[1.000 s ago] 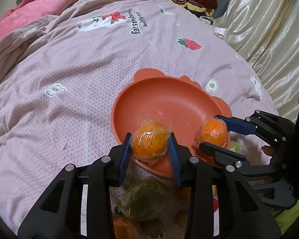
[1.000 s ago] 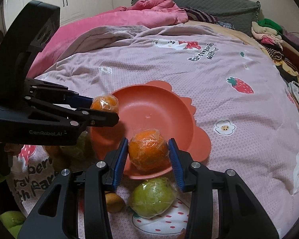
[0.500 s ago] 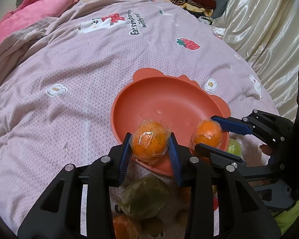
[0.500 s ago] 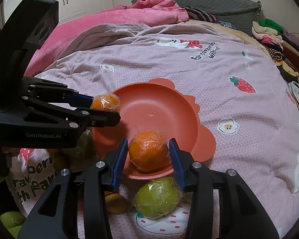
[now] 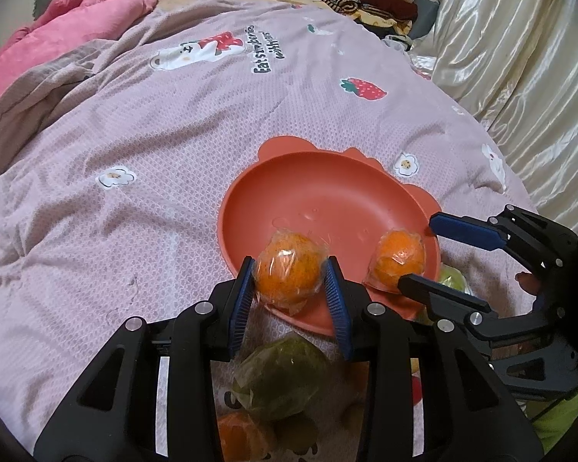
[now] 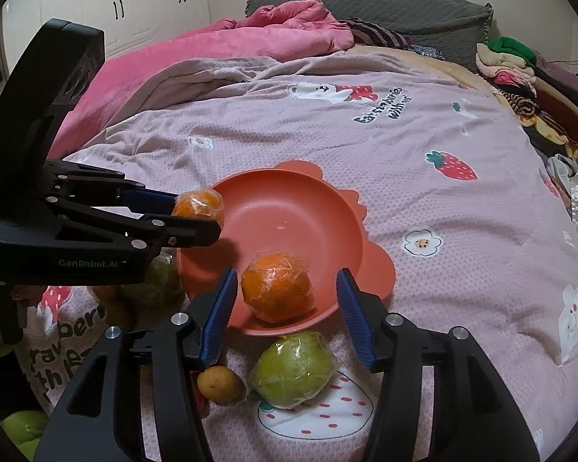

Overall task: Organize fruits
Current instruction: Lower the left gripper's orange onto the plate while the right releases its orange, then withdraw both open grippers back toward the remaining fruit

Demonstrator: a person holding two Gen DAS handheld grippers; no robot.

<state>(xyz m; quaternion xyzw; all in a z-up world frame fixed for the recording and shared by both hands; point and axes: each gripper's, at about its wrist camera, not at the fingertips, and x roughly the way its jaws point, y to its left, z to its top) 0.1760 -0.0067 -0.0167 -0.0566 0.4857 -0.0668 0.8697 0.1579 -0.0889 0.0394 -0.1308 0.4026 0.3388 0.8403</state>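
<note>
Right gripper [image 6: 287, 292] jaws just opened, wrapped orange [image 6: 277, 288] sits loose between them at bowl's [image 6: 308, 208] near rim. Left gripper [image 6: 208, 217] clamps second orange [image 6: 199, 208] over the left rim.

bed [image 6: 424, 208] with plate [image 6: 327, 208], loose fruit [image 6: 294, 369]

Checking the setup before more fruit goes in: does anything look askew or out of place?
The orange plate sits tilted on the rumpled quilt. A wrapped orange lies against its low near rim, between the right tongs' parted pads, which have just been opening. Nothing is spilled.
</note>
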